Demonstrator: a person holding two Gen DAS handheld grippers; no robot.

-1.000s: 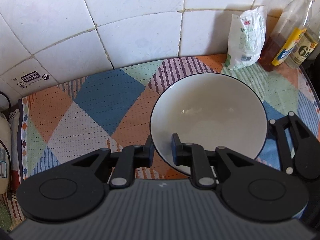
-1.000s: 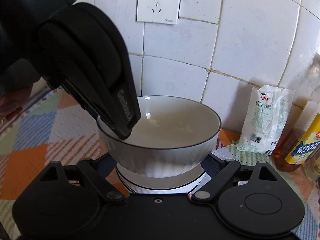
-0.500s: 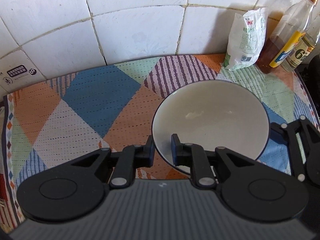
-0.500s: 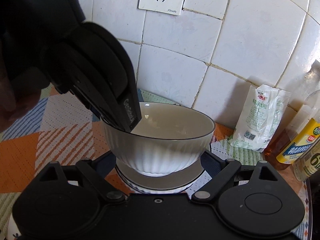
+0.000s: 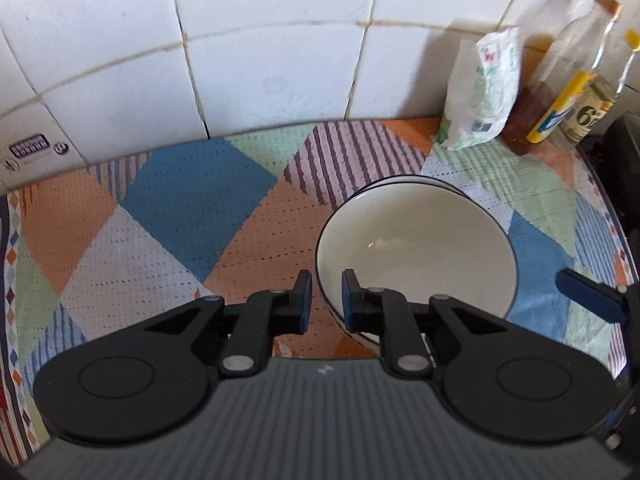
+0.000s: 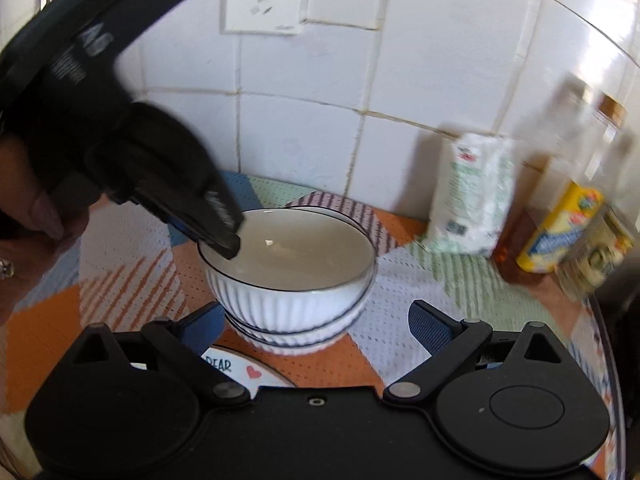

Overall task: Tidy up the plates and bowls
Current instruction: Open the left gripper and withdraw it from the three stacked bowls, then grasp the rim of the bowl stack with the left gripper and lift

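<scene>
White bowl upright, mouth up, rim pinched by left gripper

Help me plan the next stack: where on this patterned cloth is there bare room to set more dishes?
The widest bare stretch is the patterned cloth left of the stacked bowls, bordered behind by the tiled wall. It is crowded at the back right: the white bag and bottles stand together against the wall. In front of the bowls lies a printed plate.

Both wrist views close, facing shared bowl
</scene>
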